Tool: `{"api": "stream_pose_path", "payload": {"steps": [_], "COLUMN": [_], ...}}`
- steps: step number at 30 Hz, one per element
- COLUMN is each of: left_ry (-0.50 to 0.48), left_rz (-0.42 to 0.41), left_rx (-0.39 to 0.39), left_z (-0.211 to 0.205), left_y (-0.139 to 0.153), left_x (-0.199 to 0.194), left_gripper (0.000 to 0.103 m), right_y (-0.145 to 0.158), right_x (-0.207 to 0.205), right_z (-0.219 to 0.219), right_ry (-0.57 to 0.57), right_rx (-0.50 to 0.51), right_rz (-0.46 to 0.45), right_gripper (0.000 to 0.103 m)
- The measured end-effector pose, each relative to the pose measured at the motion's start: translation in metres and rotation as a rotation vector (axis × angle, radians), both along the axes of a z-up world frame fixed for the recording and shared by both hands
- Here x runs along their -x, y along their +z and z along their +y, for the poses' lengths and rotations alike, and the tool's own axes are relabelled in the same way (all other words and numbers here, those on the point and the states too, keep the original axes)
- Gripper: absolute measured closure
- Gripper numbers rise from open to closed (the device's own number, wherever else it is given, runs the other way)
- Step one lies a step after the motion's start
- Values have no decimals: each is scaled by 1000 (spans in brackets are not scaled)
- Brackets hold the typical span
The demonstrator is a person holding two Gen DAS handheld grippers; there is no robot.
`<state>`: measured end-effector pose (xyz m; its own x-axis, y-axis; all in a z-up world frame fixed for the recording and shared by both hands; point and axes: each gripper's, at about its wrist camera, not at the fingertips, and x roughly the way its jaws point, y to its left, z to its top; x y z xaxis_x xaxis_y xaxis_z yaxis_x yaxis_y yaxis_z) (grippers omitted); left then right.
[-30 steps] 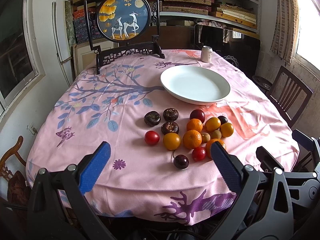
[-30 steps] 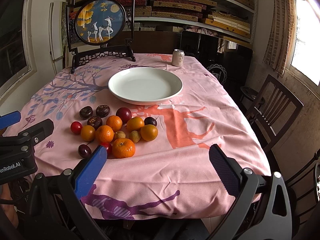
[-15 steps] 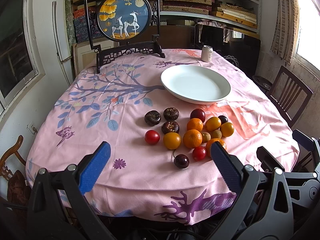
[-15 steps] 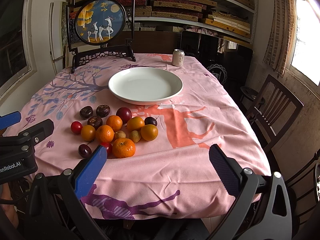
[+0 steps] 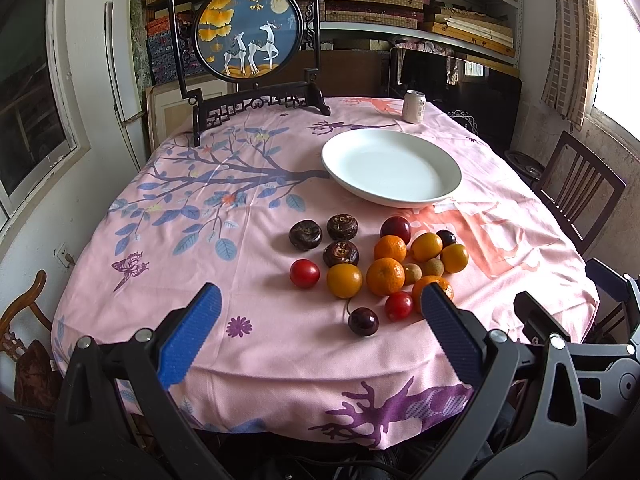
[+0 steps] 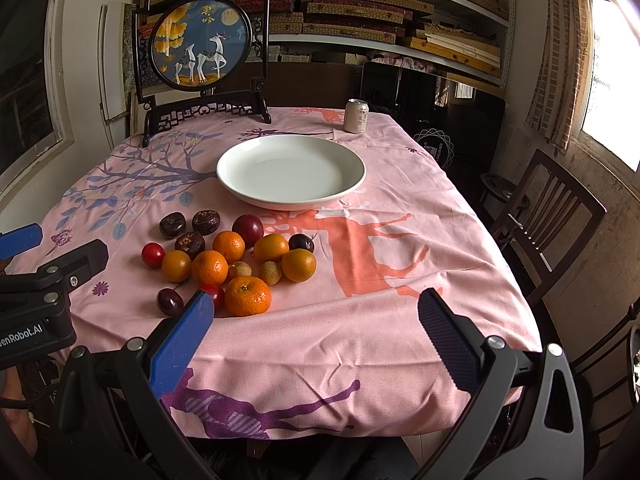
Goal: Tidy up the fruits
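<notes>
Two handheld grippers hover at the near edge of a table draped in a pink tablecloth [image 6: 400, 248] printed with a blue-leafed tree and a coral deer. The left gripper [image 5: 320, 312] has its blue-padded jaws spread wide and holds nothing; the right gripper [image 6: 316, 312] is likewise wide apart and empty. A cluster of fruit [image 5: 384, 264] lies loose on the cloth between the grippers and a white plate [image 6: 291, 196], which sits bare toward the table's middle, just beyond the pile. Within the heap, a mandarin [image 6: 248, 295] rests nearest the right gripper's left finger, a dark cherry [image 5: 363, 321] with its stem lies at the front of the group, and a cherry tomato [image 5: 305, 273] sits at the left edge, a little apart from the rest. Three dark brown water chestnuts [image 5: 338, 240] are grouped at the far left of the pile. A drinks can [image 6: 356, 116] stands upright at the far side of the table, beside a framed round deer screen [image 5: 248, 32] on a carved black stand.
</notes>
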<state>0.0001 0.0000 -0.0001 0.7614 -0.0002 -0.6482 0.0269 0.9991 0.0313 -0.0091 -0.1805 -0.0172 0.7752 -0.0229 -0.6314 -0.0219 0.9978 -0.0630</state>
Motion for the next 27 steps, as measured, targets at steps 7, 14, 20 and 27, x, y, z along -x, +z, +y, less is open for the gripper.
{"api": "stream_pose_path", "payload": {"steps": [7,14,20,27], "left_ry": [0,-1,72,138], "left_rz": [1,13,61,151], "left_rx": [1,-3,-6,-6], "left_z": [0,-2,36,66], "left_y": [0,-12,-34,-63], "left_x": [0,3,-14,-26], "left_gripper": [2,2,2,2], "right_y": [0,-2,-19,-47], "right_x": [0,-1,-12,-44], "right_z": [0,-3,-3,8], "right_ry": [0,3,85,238], "right_rx": [0,-2,-60,-128], "right_rz": [0,8,49,126], "right_gripper": [1,1,1,28]}}
